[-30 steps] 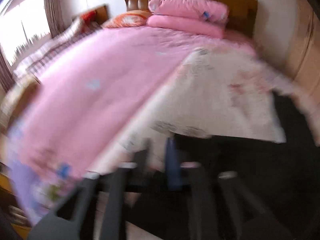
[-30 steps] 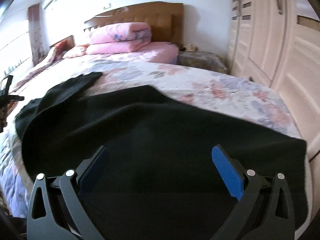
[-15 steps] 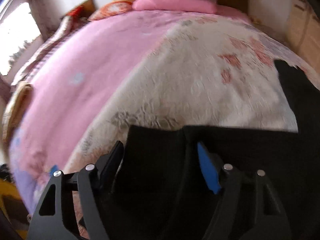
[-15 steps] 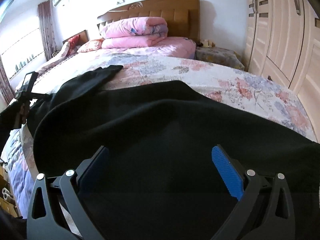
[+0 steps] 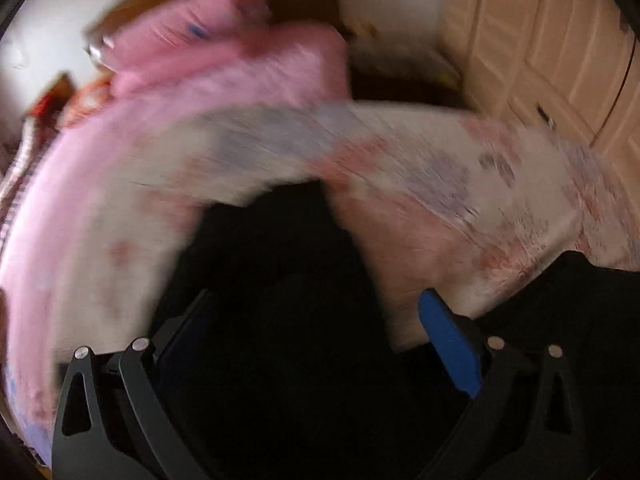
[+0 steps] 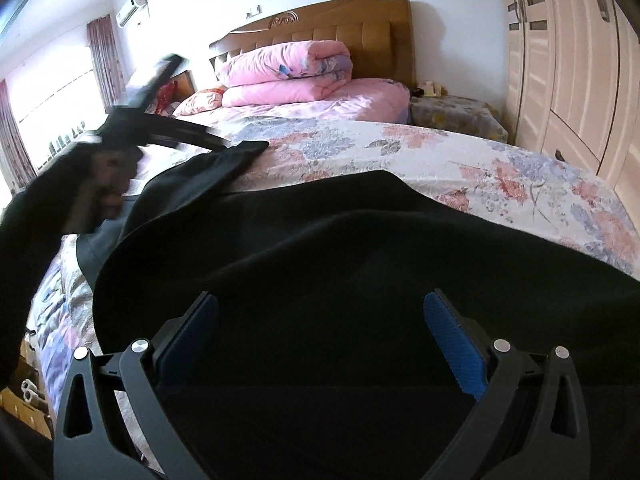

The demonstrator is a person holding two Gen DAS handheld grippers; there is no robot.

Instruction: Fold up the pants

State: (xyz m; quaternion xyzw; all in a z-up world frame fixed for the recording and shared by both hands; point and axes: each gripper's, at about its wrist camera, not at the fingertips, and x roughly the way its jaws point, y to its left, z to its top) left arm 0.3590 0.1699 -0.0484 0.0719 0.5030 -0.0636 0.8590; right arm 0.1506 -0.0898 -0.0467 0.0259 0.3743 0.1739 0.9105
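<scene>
Black pants (image 6: 360, 240) lie spread across the floral bedspread (image 6: 500, 176), with one leg reaching toward the left (image 6: 240, 152). My right gripper (image 6: 320, 320) hovers low over the wide part of the pants, open, with its pads off the cloth. In the blurred left wrist view my left gripper (image 5: 316, 320) points down at the pants (image 5: 280, 280). Its jaws are opening wide; the cloth lies under and between them, but the pads do not press on it. A person's hand (image 6: 100, 192) in a dark sleeve holds that gripper at the left of the right wrist view.
A folded pink quilt (image 6: 288, 68) rests against the wooden headboard (image 6: 320, 20). A covered bedside table (image 6: 452, 112) and a pale wardrobe (image 6: 568, 80) stand to the right. A bright window with curtains (image 6: 104, 60) is on the left. The bed's near edge drops off at lower left.
My left gripper has swung fast to the right over the pants, rolling, and its jaws have spread much wider. In the right wrist view its hand has come closer. The right gripper has hardly moved.
</scene>
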